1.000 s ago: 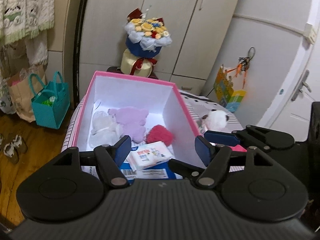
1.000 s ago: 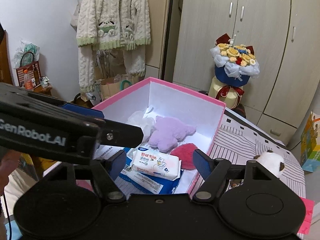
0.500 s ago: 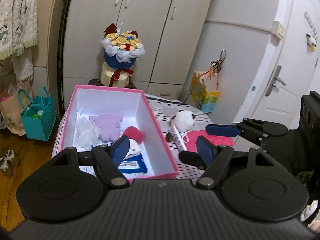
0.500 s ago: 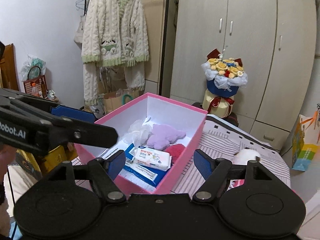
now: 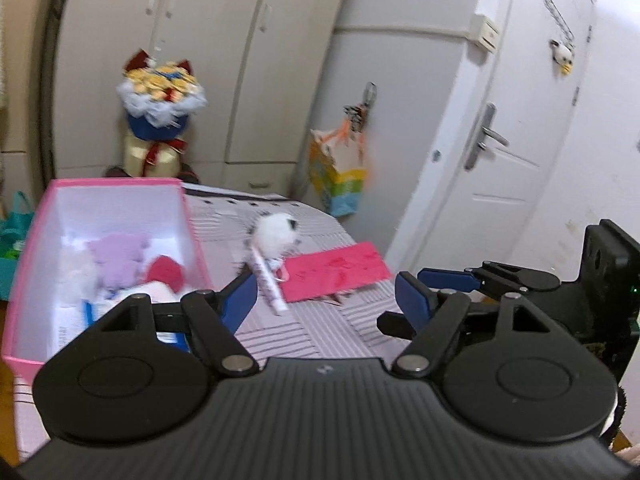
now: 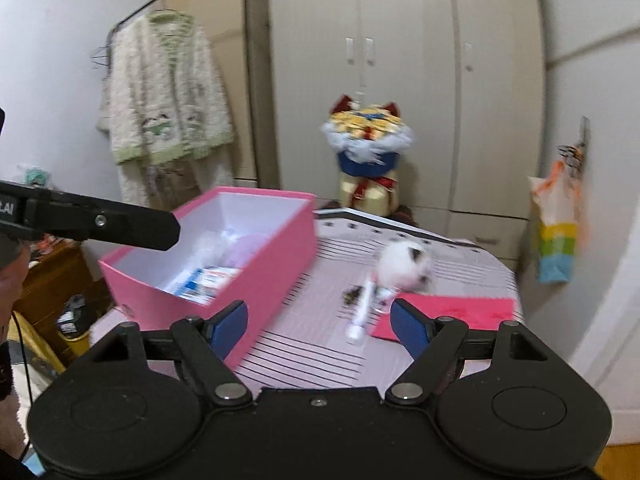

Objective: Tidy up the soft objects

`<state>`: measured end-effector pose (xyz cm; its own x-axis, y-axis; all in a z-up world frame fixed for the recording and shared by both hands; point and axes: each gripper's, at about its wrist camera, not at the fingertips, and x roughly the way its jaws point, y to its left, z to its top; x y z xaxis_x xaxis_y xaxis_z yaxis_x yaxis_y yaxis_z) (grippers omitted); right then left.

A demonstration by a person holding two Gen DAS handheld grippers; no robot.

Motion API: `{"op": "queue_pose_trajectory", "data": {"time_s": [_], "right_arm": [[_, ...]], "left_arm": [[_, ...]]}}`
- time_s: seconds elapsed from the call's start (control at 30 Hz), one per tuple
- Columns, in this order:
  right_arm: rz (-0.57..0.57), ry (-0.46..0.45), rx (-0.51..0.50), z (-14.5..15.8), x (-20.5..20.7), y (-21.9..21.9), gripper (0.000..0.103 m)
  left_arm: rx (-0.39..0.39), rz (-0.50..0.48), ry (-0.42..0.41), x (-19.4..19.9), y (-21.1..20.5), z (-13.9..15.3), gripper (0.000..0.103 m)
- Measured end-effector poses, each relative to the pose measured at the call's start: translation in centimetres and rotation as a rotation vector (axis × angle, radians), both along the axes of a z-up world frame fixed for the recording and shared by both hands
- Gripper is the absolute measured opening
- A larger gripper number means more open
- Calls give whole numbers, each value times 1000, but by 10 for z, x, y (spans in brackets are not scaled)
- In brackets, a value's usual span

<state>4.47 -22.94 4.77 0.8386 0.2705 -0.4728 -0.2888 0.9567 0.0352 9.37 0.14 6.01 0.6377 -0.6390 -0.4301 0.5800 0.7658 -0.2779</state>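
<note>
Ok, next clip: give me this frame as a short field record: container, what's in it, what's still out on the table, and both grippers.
container: pink box, open, on the striped table
inside box: purple plush, red plush, wipes pack
outside box: white plush, tube, pink card
left gripper: open, holds nothing
right gripper: open, holds nothing
image quality: motion blur

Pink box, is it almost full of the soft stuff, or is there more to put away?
Partly done: the pink box already holds a purple plush, a red fluffy thing and packets. Nothing is in hand; the left gripper and right gripper are both open and empty. Left: the white plush lying on the striped cloth.
</note>
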Motion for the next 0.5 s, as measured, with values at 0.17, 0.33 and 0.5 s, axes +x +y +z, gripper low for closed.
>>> {"op": "queue_pose_trajectory", "data": {"time_s": [0.17, 0.33, 0.5], "right_arm": [[-76, -2, -26, -12, 3, -31, 82], [-125, -19, -54, -27, 15, -56, 82], [-169, 8, -73, -51, 51, -74, 82]], "left_arm": [[3, -36, 33, 13, -34, -20, 75], [3, -27, 40, 33, -60, -43, 74], [31, 53, 67, 65, -91, -73, 73]]}}
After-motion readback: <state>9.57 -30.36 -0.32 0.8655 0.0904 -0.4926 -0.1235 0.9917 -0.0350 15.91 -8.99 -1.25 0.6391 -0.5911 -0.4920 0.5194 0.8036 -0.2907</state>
